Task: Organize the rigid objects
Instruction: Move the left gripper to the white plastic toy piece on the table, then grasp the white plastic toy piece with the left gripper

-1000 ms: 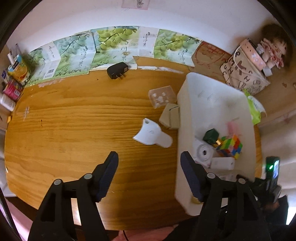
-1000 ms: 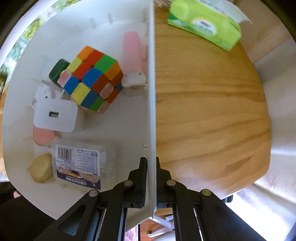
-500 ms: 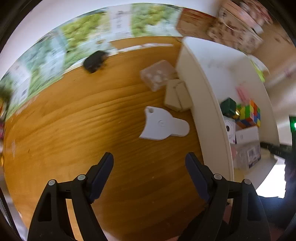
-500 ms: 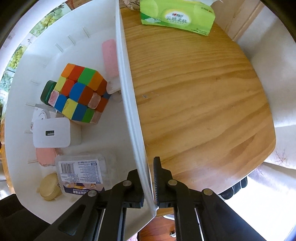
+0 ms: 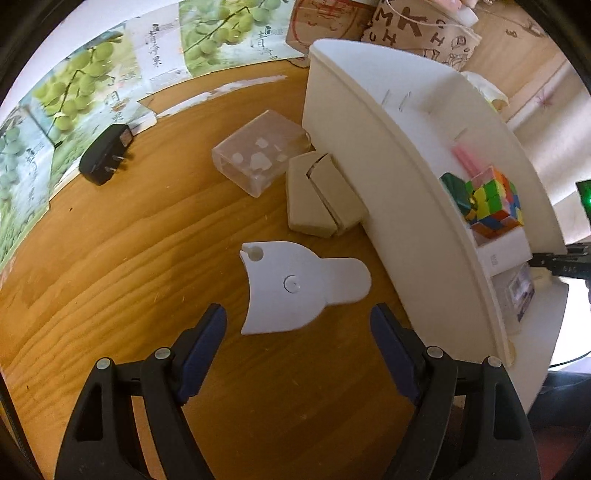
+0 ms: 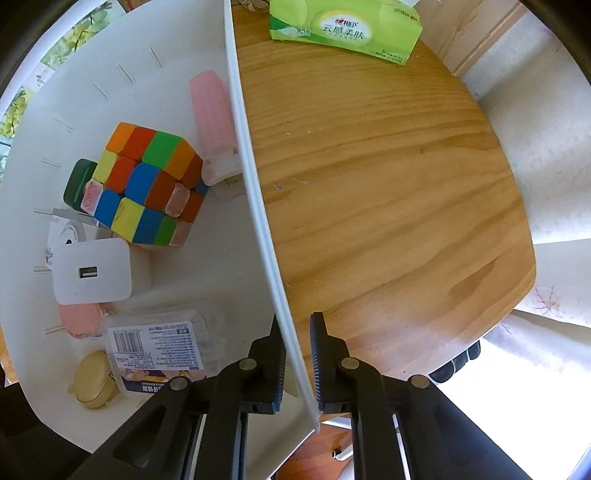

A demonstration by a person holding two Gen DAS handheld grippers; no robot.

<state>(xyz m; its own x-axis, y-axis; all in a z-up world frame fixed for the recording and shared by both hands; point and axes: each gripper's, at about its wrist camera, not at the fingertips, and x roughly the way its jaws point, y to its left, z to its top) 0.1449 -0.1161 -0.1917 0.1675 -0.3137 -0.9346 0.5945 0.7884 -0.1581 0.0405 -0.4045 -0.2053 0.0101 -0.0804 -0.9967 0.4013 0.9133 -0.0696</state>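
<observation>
On the wooden table lies a flat white plastic piece [image 5: 295, 284]. My left gripper [image 5: 297, 317] hangs open just above its near edge, one finger on either side, touching nothing. Beyond it are a beige block [image 5: 321, 195], a clear plastic box [image 5: 258, 158] and a black plug adapter [image 5: 105, 155]. A white bin [image 5: 388, 147] stands to the right, holding a colour cube [image 6: 144, 184], a white charger [image 6: 92, 269], a pink tube [image 6: 212, 110] and a labelled clear box [image 6: 155, 343]. My right gripper [image 6: 297, 325] straddles the bin's wall [image 6: 251, 177]; its jaws are opening, with a small gap at the pads.
A green tissue pack [image 6: 343, 26] lies on the table beyond the bin. Grape-printed boxes [image 5: 207, 33] and a paper bag [image 5: 417, 33] line the back. The table's rounded edge [image 6: 517, 295] runs close on the right of the bin.
My left gripper has dropped toward the white piece, rolled, and spread its fingers wider. My right gripper's pads, earlier clamped on the bin wall, have parted from it.
</observation>
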